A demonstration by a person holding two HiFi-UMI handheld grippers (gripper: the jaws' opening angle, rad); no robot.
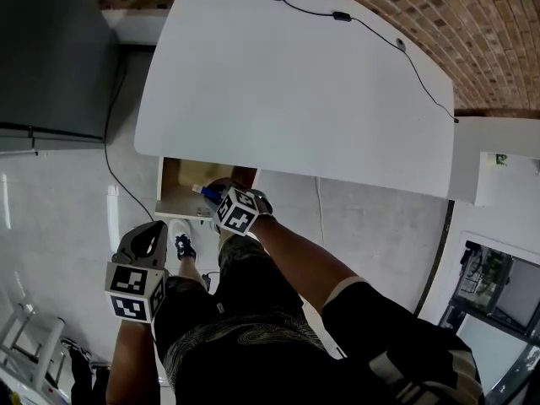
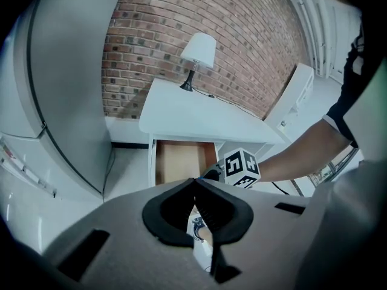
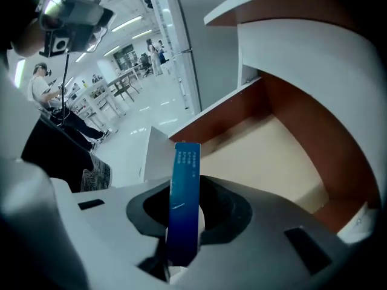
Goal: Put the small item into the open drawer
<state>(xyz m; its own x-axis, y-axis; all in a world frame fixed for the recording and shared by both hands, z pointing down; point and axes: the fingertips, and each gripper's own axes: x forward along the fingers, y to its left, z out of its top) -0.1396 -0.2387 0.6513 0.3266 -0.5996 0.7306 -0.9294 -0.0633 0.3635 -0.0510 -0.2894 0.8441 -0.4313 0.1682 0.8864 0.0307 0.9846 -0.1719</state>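
Observation:
The open drawer (image 1: 179, 184) juts out under the left front edge of a white table (image 1: 295, 83); its wooden inside (image 3: 272, 162) looks bare. My right gripper (image 1: 213, 195) reaches down over the drawer's right part, shut on a small flat blue box (image 3: 184, 204) that stands on edge between the jaws. The same blue box (image 1: 205, 192) shows just over the drawer in the head view. My left gripper (image 1: 153, 228) hangs lower left, in front of the drawer and apart from it. Its jaws meet at the tips (image 2: 195, 181) with nothing held. The left gripper view shows the drawer (image 2: 178, 162) ahead.
A lamp (image 2: 198, 56) stands at the table's back, its cable (image 1: 371, 32) trailing across the top. A tall grey cabinet (image 1: 51, 57) stands left of the table, with another cable (image 1: 114, 154) on the floor beside it. My shoe (image 1: 181, 245) is just before the drawer.

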